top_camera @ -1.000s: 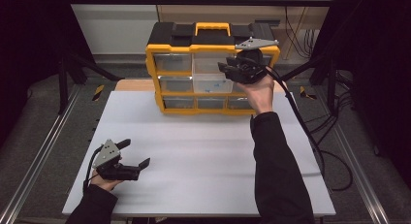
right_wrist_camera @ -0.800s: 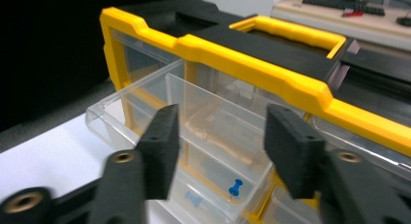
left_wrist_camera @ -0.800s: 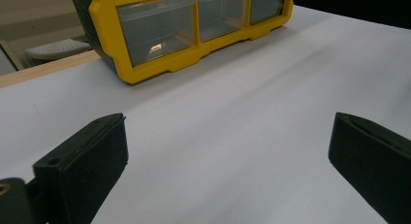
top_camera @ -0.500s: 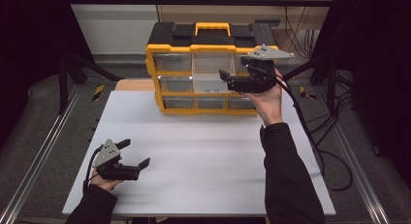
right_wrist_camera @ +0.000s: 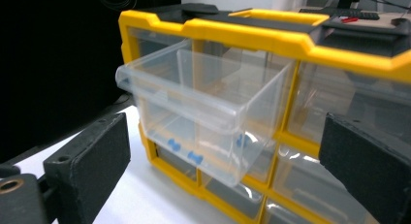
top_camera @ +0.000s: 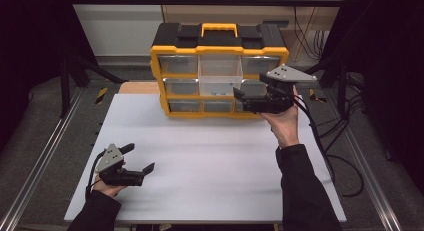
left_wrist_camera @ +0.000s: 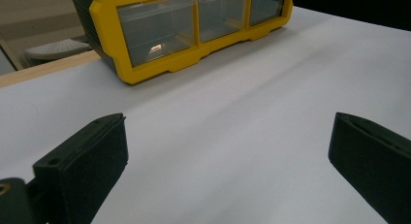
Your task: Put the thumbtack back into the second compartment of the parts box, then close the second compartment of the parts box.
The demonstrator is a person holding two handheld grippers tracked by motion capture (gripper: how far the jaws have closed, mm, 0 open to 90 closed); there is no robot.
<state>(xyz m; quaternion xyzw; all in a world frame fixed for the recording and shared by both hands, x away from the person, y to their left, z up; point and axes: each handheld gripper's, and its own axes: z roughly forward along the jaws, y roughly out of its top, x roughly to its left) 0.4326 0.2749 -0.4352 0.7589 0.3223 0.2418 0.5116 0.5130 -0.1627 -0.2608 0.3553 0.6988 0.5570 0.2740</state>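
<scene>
Right gripper [top_camera: 239, 100] jaws just opened wide, empty, beside pulled-out clear plastic drawer [right_wrist_camera: 203, 112] of yellow-black organizer cabinet [top_camera: 220, 51]. Left gripper [top_camera: 142, 161] spread, empty, over white table [top_camera: 210, 161].

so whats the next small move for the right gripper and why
Probably reach into the pulled-out clear drawer for one of the small blue pieces. The right gripper has just opened, nothing between its jaws, beside that drawer, which sticks out of the yellow organizer.
</scene>
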